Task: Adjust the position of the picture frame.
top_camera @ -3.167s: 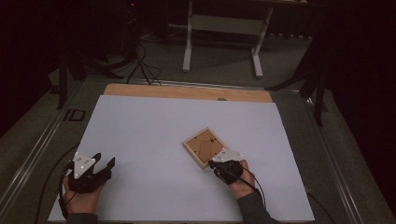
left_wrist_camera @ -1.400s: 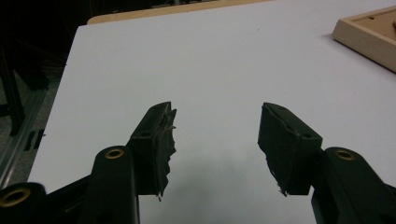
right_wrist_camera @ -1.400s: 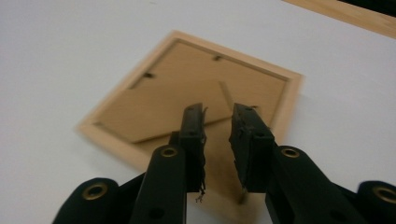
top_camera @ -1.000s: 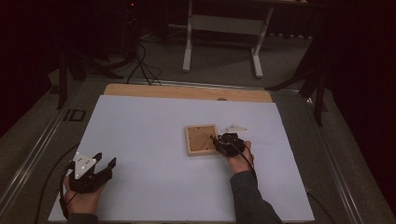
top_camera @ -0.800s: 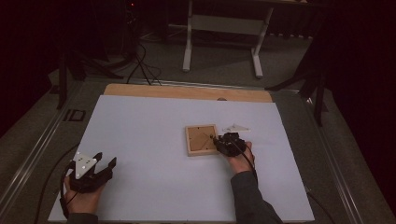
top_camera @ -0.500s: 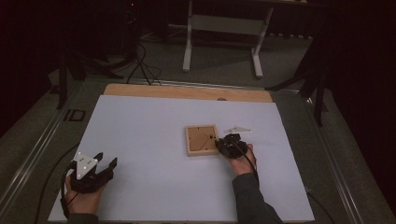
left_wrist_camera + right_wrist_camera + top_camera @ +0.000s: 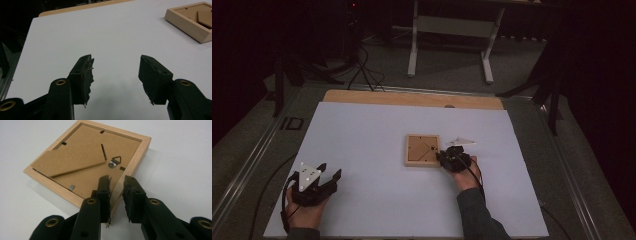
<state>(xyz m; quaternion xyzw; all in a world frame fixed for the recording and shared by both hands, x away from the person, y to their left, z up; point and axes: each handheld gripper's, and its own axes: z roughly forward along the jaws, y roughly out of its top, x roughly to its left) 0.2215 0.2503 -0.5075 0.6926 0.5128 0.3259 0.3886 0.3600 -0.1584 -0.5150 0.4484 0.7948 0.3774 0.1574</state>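
A light wooden picture frame (image 7: 422, 150) lies face down mid-table, its brown backing board, hanger and kick-stand showing (image 7: 82, 157). My right gripper (image 7: 116, 182) has just been closing on the frame's near side rail. One jaw sits inside over the backing and the other outside, so the rail is pinched between them. In the high view that gripper (image 7: 444, 159) is at the frame's right edge. My left gripper (image 7: 330, 170) rests near the table's front left corner. Its jaws stand wide open over bare white surface (image 7: 116, 67), far from the frame (image 7: 192, 22).
The white sheet (image 7: 372, 135) covers the table and a wooden strip (image 7: 412, 98) runs along its far edge. A metal rail (image 7: 247, 165) borders the left side. Beyond the table are a stand's legs (image 7: 449, 45) and cables on dark floor.
Since the oldest frame the picture frame has turned from cornerwise to square with the table, and my right gripper has moved up beside its right edge. The left gripper has stayed put.
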